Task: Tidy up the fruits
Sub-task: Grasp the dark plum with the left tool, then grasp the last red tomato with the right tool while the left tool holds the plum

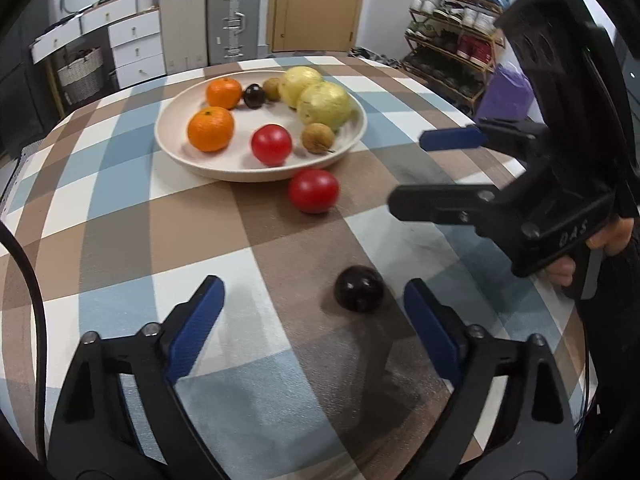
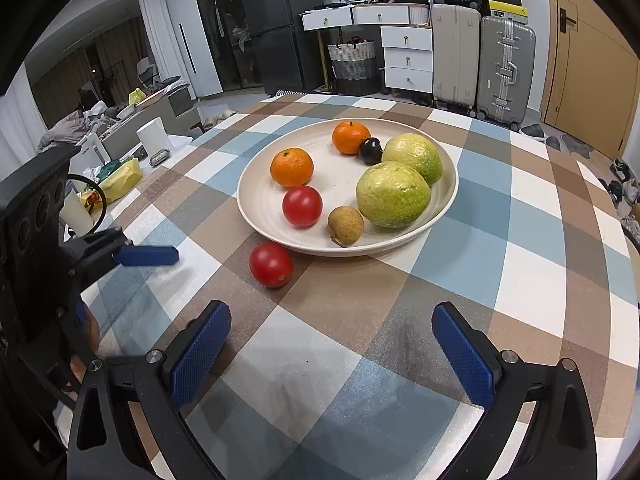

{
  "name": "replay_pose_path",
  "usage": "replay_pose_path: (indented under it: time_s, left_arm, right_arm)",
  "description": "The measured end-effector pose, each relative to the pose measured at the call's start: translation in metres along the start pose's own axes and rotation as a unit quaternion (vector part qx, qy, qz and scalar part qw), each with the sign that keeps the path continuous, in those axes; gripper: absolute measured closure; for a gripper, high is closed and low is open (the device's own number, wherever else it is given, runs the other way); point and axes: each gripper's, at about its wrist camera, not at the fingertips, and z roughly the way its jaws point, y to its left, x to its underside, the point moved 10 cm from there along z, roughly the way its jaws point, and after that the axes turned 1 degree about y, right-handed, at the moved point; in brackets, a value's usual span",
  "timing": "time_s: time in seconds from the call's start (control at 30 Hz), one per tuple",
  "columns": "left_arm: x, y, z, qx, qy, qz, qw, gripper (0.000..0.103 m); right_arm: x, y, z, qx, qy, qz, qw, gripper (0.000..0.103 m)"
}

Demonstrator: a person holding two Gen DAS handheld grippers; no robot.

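Observation:
A cream plate on the checked tablecloth holds two oranges, a red tomato, a dark plum, two big yellow-green fruits and small brown fruits. A second red tomato lies on the cloth against the plate's near rim. Another dark plum rests on the cloth between my left gripper's open jaws, close to the right finger, with neither pad touching it. My right gripper stands open and empty, near the loose tomato.
One blue finger of my left gripper shows at the left of the right wrist view. Beyond the table are a shoe rack, a purple bag, suitcases and white drawers. Clutter lies at the far left table edge.

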Motion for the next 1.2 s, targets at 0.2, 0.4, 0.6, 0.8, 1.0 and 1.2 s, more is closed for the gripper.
replay_pose_path:
  time_s: [0.2,0.4,0.6,0.8,1.0,1.2]
  left_arm:
    - [0.004,-0.017,0.005,0.007,0.008,0.036,0.9993,0.053]
    - [0.004,-0.023,0.002,0.030,0.004,0.038,0.9988,0.079]
    - [-0.002,-0.014,-0.005,0.033,-0.015,0.018,0.9992,0.079]
    - [-0.010,0.012,-0.014,0.010,-0.036,-0.022,0.9991,0.079]
    - [-0.019,0.036,-0.027,-0.016,-0.066,-0.053,0.9963,0.079]
    - [-0.020,0.049,-0.027,-0.030,-0.070,-0.075,0.9943,0.079]
  right_arm:
    - [-0.002,-0.001,-0.002,-0.004,-0.005,0.004,1.000,0.000]
    - [-0.005,0.000,-0.005,-0.008,-0.013,0.008,1.000,0.000]
    - [-0.008,0.000,-0.006,-0.017,-0.020,0.018,0.999,0.000]
    - [-0.005,0.006,0.001,-0.025,-0.010,0.020,0.999,0.000]
    - [-0.004,0.015,0.007,-0.026,-0.007,0.014,1.000,0.005]
    - [-0.004,0.027,0.018,-0.048,0.007,0.019,0.999,0.018]
